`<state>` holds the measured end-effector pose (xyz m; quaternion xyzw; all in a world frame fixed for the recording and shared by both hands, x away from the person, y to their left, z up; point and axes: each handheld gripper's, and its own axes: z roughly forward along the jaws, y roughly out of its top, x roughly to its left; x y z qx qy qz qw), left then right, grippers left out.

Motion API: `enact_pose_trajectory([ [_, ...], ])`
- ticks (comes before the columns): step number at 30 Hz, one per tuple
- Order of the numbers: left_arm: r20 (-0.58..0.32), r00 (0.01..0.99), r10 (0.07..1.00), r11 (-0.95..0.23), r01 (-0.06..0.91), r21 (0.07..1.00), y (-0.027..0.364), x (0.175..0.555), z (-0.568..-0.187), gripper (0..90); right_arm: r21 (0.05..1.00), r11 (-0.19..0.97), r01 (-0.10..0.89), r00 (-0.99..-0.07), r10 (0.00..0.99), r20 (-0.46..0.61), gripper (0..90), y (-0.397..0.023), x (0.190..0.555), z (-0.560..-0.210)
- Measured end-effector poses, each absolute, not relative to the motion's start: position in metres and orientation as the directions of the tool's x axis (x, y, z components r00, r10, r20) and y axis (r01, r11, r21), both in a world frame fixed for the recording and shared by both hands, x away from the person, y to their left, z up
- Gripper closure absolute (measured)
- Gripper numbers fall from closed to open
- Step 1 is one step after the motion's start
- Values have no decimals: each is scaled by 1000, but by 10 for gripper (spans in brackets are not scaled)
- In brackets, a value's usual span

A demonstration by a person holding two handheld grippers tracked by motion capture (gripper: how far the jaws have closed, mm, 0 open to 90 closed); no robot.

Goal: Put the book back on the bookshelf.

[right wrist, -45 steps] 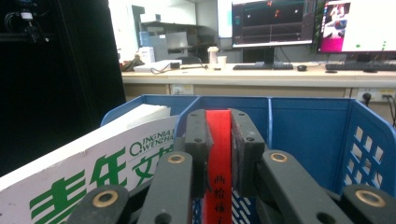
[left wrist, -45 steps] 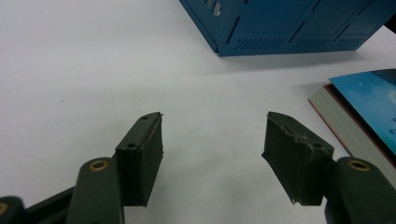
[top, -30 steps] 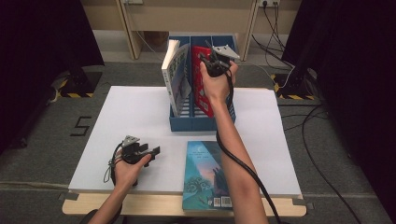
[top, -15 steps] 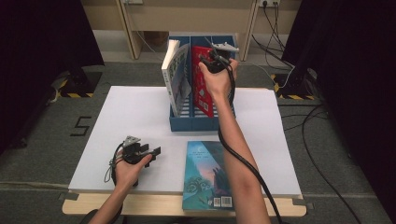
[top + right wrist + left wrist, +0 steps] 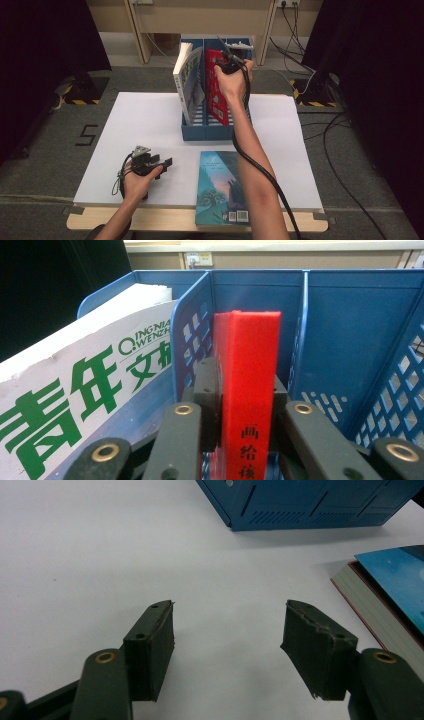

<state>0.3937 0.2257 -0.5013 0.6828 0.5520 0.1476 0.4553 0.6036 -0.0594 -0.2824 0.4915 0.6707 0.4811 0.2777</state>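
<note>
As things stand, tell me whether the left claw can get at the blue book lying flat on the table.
Probably yes. The left claw rests open on the white table, and the blue book lies just beside it with bare table between them.

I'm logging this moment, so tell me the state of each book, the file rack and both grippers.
red book: upright in the rack's middle slot, clamped at its spine.
white book: standing tilted in the left slot.
blue book: lying flat on the table, untouched.
blue file rack: upright, right slot empty.
right gripper: jaws just closed onto the red book.
left gripper: open, holding nothing.
</note>
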Motion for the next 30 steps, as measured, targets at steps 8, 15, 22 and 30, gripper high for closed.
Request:
enact_pose_trajectory([
  [8,-301,347,888,25,619,785,226,394,-502,364,905,45,423,-355,927,119,797,-58,604,-279],
  [15,-300,344,890,23,622,783,228,394,-502,364,914,27,405,-352,927,129,802,-60,600,-280],
  [22,-298,344,890,22,622,783,227,394,-502,363,946,-15,324,-340,931,131,804,-67,585,-283],
  [30,-298,346,890,22,620,785,227,394,-502,363,981,-56,186,-328,938,115,805,-65,569,-292],
])
